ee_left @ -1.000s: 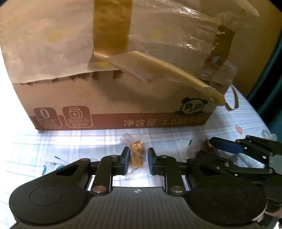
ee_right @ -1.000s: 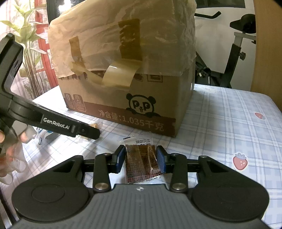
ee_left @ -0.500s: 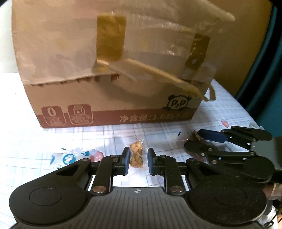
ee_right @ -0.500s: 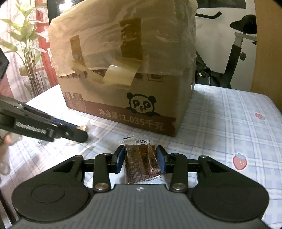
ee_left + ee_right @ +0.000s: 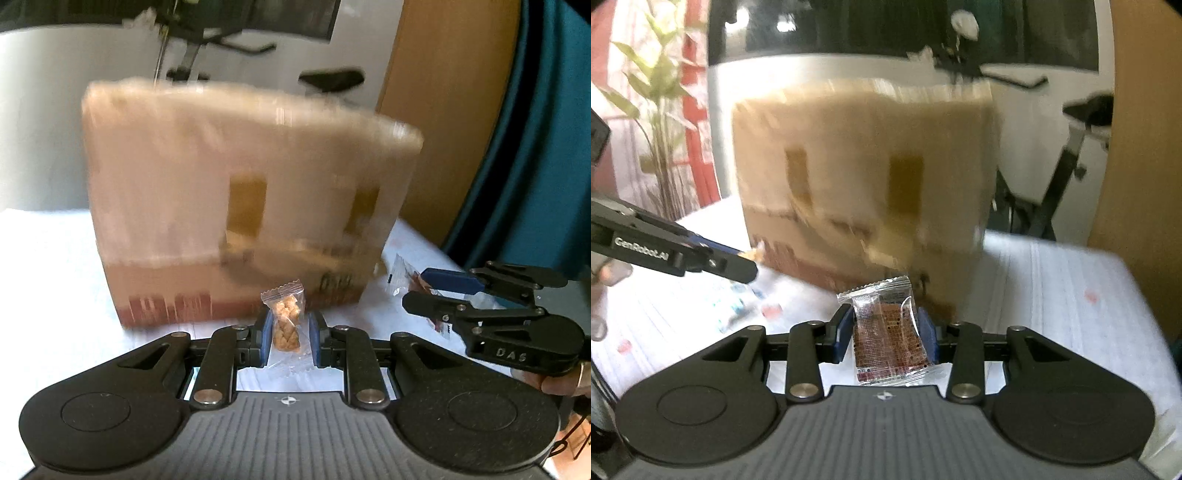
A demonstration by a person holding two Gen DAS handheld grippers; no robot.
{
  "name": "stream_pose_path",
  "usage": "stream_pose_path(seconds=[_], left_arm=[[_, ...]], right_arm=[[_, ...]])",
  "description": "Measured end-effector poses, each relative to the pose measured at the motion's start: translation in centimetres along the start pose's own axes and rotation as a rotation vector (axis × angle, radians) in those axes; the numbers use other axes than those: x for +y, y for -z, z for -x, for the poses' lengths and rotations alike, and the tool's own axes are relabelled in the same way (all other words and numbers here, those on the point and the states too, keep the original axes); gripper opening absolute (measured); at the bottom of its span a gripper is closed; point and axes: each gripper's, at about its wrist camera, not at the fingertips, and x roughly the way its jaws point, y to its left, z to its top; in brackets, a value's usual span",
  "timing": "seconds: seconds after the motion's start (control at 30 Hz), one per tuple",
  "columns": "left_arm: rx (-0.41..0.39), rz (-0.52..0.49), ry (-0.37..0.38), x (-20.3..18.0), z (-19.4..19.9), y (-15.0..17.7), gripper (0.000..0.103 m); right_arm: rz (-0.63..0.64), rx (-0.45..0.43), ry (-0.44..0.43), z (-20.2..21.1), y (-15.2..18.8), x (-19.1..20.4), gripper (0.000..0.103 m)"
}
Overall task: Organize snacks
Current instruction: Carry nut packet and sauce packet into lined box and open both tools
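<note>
Only the right cam shows a leafy plant (image 5: 653,110) by the red wall. The left gripper (image 5: 287,338) pinches a clear bag with a twisty brown snack (image 5: 285,325). The right gripper (image 5: 885,338) squeezes a dark red snack pack (image 5: 891,336). Both are up off the table (image 5: 1071,295), in front of the big box (image 5: 240,206). The box is blurry, so its print can't be read.
</note>
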Motion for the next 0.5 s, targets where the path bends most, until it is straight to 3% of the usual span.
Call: stream_pose_path(seconds=[0.27,0.37,0.5], left_arm=[[-0.222,-0.042,0.014,1.7,5.5,-7.3,0.022],[-0.26,-0.037,-0.013,2.5,5.5,-9.7,0.023],[-0.256,-0.028,-0.035,3.4,4.0,-12.6,0.023]], right_arm=[[0.025,-0.219,-0.045,1.9,-8.7,1.4,0.041],[0.029,-0.233,-0.048,0.5,-11.9,1.4,0.041],[0.01,-0.187,-0.018,-2.9,-14.8,0.8,0.041]])
